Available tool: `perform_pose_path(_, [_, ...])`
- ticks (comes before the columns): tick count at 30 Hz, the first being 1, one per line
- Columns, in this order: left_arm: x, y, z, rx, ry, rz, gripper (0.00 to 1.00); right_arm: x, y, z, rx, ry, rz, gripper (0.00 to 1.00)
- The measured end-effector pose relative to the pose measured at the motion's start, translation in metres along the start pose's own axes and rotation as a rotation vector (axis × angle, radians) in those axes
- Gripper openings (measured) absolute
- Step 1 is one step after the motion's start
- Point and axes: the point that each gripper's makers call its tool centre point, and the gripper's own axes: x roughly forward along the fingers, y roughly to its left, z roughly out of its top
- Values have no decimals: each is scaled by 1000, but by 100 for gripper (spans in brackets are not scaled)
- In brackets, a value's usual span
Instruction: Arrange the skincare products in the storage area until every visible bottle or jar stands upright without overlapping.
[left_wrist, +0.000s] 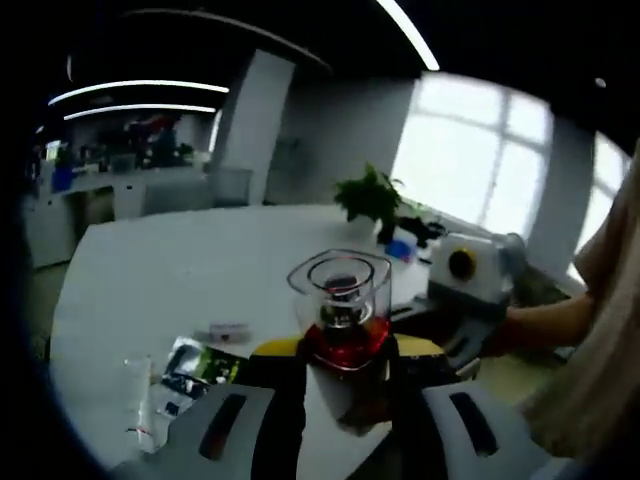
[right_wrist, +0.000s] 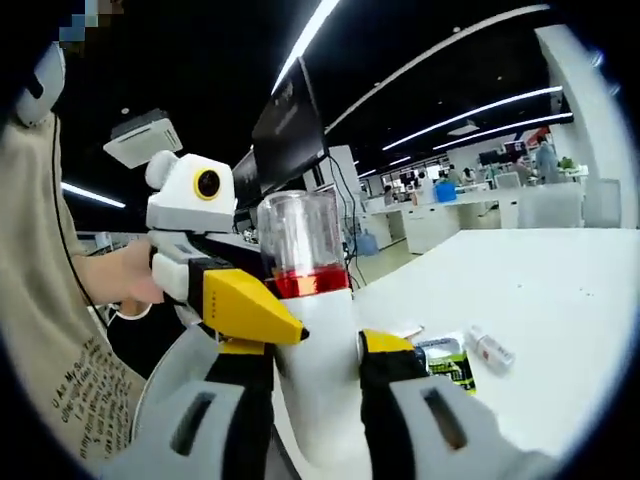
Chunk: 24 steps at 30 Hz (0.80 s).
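Being held upright above the round white desk (left_wrist: 150, 270) is a clear-capped bottle with a red band (left_wrist: 342, 310) — left gripper (left_wrist: 345, 365) jaws are closing on its base, right gripper (right_wrist: 315, 345) jaws are straddling its white body. A small clear vial (right_wrist: 491, 349) and a dark sachet (right_wrist: 447, 362) are lying flat on the desk, awaiting uprighting.

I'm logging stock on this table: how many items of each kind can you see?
Clear-capped bottle with red band, held between both claws: 1
Small clear bottles lying flat: 2
Dark sachet: 1
Small flat packet: 1
Potted plant: 1
Total: 6
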Motion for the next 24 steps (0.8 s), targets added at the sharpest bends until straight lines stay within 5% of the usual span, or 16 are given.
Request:
perform_pose_path(16, [33, 12, -26, 109, 116, 3, 27, 0, -37, -37, -10, 66, -263, 32])
perform_pose_path(24, [51, 15, -52, 147, 181, 0, 27, -4, -51, -68, -11, 122, -303, 32])
